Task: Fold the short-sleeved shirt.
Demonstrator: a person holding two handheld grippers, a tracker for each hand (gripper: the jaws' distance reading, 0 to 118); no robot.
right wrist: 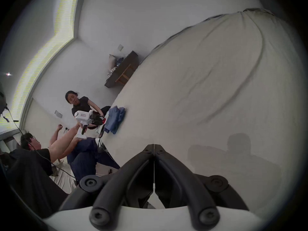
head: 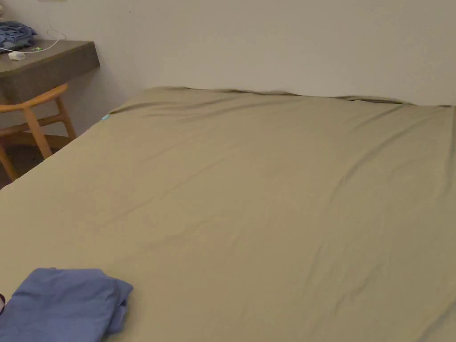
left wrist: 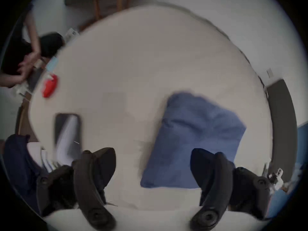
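1. From your head camera, at the far left, you see a wooden chair point(head: 33, 118) under a grey shelf point(head: 49, 62). On the shelf lie a bundle of blue cloth point(head: 15, 34) and a white cable point(head: 42, 46).
2. Low in the left corner of this same view lies the blue shirt point(head: 62, 307), folded into a compact packet on the bed sheet point(head: 267, 200). The rest of the olive sheet, to the right, has only soft wrinkles.
3. The left gripper view, which is blurred, gives you things the head camera does not: a red object point(left wrist: 50, 88) near the left edge of the bed, and a dark flat rectangle like a phone point(left wrist: 68, 134) lying on the sheet.
4. In that view your left gripper point(left wrist: 153, 164) has its jaws wide apart and holds nothing. The shirt point(left wrist: 196, 143) lies just beyond, in front of the right-hand jaw.
5. The right gripper view shows another person point(right wrist: 80, 104) sitting at the bed edge, and your own arm reaching out with the left gripper point(right wrist: 97, 118) close to the shirt point(right wrist: 115, 119).
6. Your right gripper point(right wrist: 154, 149) is over the bare sheet, well apart from the shirt. Its jaws are closed tip to tip, with nothing between them.
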